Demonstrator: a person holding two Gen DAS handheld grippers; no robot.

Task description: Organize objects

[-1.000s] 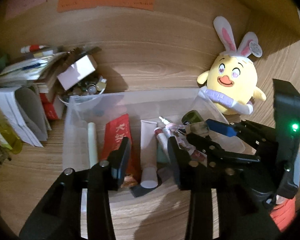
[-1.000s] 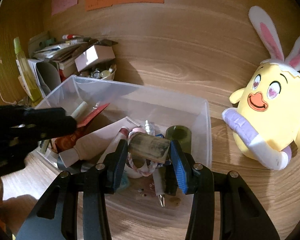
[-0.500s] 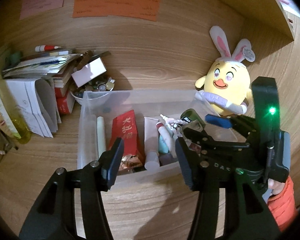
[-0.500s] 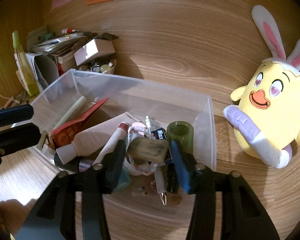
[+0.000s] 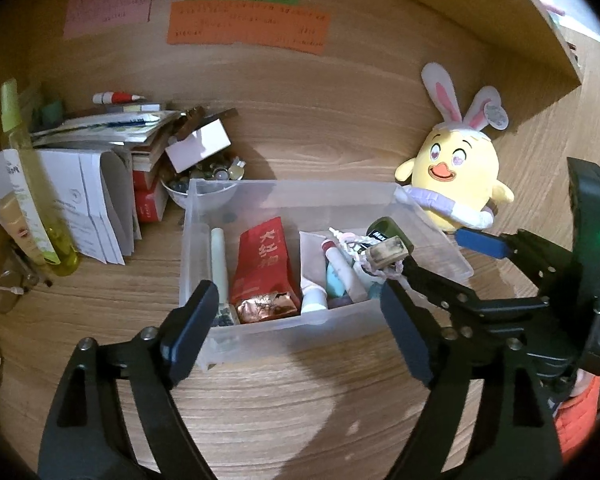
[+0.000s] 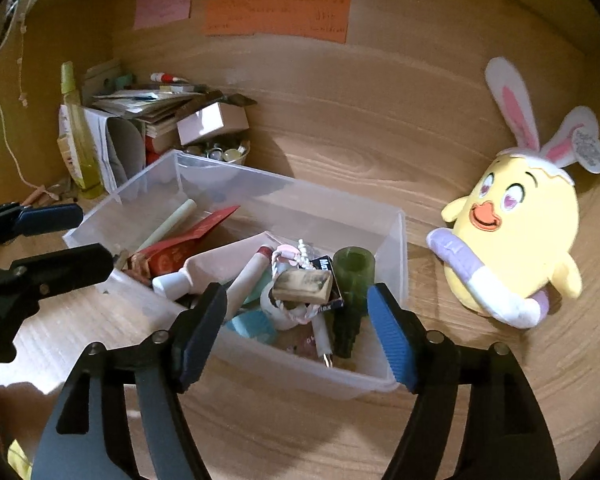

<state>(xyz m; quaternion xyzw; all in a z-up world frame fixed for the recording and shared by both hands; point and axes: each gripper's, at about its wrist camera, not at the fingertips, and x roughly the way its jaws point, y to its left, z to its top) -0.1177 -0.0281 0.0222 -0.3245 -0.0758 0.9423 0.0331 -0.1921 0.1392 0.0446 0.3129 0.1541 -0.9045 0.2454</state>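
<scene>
Wooden desk (image 6: 340,432), clear bin (image 6: 396,248), wooden block (image 6: 303,286) lengthwise left-right atop clutter, both grippers' fingers apart, empty.

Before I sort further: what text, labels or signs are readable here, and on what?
"大红袍": red packet in the bin.
"Max", cut off: black box in the bin.
Wall notes: handwriting too blurred.
Plush ear tag: print too small.
Bottle label and papers: unreadable.

Inside the bin (image 5: 284,336): packet (image 5: 265,268) at nine o'clock, tube (image 5: 314,276) centre, wooden block (image 5: 388,254) at three. Plush chick (image 5: 456,184) outside, at two o'clock.
</scene>
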